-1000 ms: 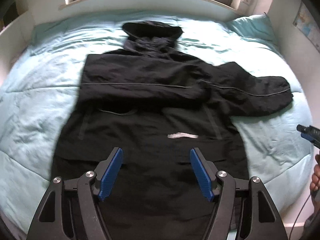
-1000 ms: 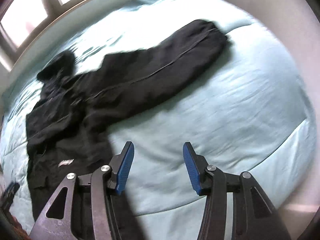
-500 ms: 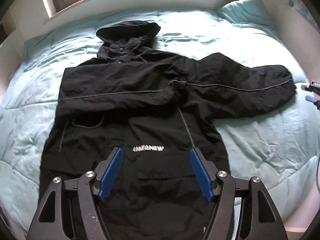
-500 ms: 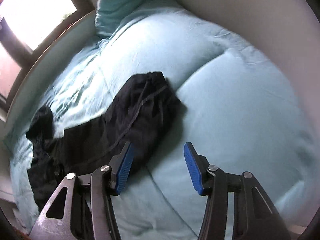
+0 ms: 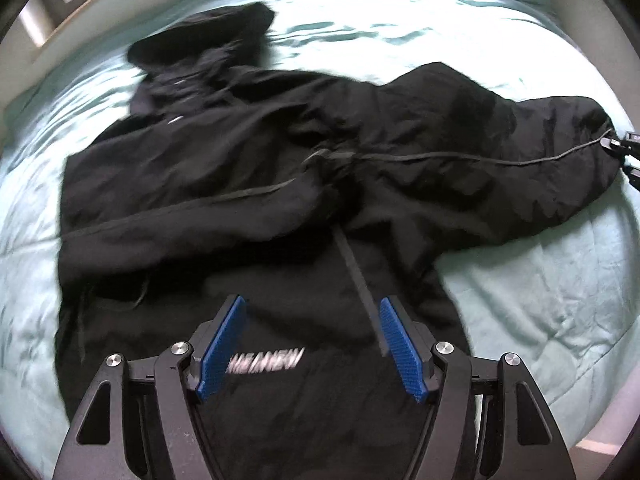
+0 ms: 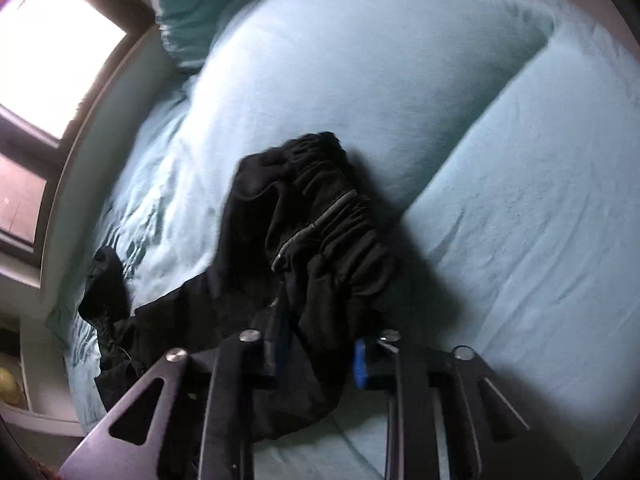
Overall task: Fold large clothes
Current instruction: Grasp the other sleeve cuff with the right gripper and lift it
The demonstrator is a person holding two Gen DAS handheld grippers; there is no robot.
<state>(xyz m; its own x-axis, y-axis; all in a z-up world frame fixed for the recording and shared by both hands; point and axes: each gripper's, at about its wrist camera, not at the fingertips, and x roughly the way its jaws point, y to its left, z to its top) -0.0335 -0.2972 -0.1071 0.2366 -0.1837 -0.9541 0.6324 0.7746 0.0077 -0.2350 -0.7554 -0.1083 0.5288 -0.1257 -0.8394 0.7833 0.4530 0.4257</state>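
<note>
A black hooded jacket [image 5: 248,184] lies spread on a light blue bed [image 5: 540,292], hood toward the window. Its left sleeve is folded across the chest; its right sleeve [image 5: 520,164] stretches out to the right. My left gripper [image 5: 312,340] is open and empty, hovering over the jacket's lower front above a white logo [image 5: 266,360]. My right gripper [image 6: 320,356] is shut on the cuff end of the right sleeve [image 6: 320,216], which bunches up between its fingers. It also shows at the right edge of the left wrist view [image 5: 628,152].
A teal pillow [image 6: 188,12] lies at the head of the bed by the window [image 6: 52,56]. A white wall runs along the bed's right side. Light blue duvet surrounds the jacket on all sides.
My right gripper moved onto the outstretched sleeve's cuff and closed on it. My left gripper moved lower and closer over the jacket's front, still open.
</note>
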